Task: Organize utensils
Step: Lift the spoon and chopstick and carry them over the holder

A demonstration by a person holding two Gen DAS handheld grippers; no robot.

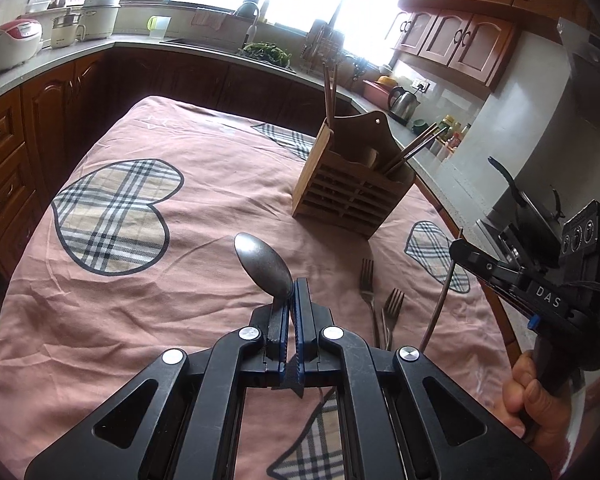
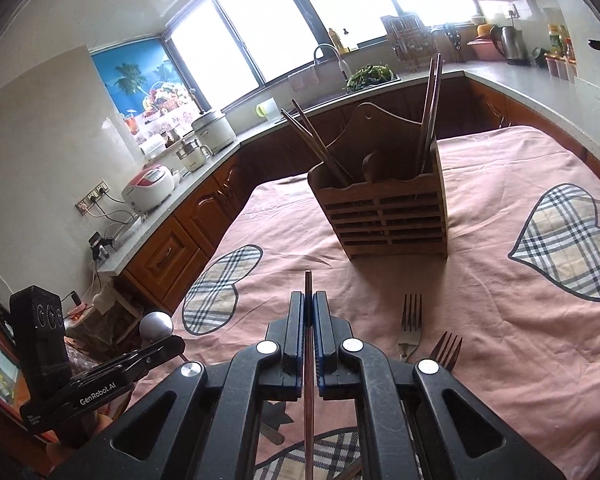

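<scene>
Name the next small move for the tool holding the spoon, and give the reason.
Probably carry the left tool, shut on the grey metal spoon, forward and right toward the slatted wooden utensil holder, then lower the spoon in. The holder stands apart from it on the pink cloth, its top open with brown chopsticks already inside. The right tool grips another brown chopstick.

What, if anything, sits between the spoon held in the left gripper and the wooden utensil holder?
Nothing visible does. The left gripper is shut on the spoon, and only bare pink tablecloth lies between it and the wooden holder. The two forks lie off to the right of that line.
</scene>
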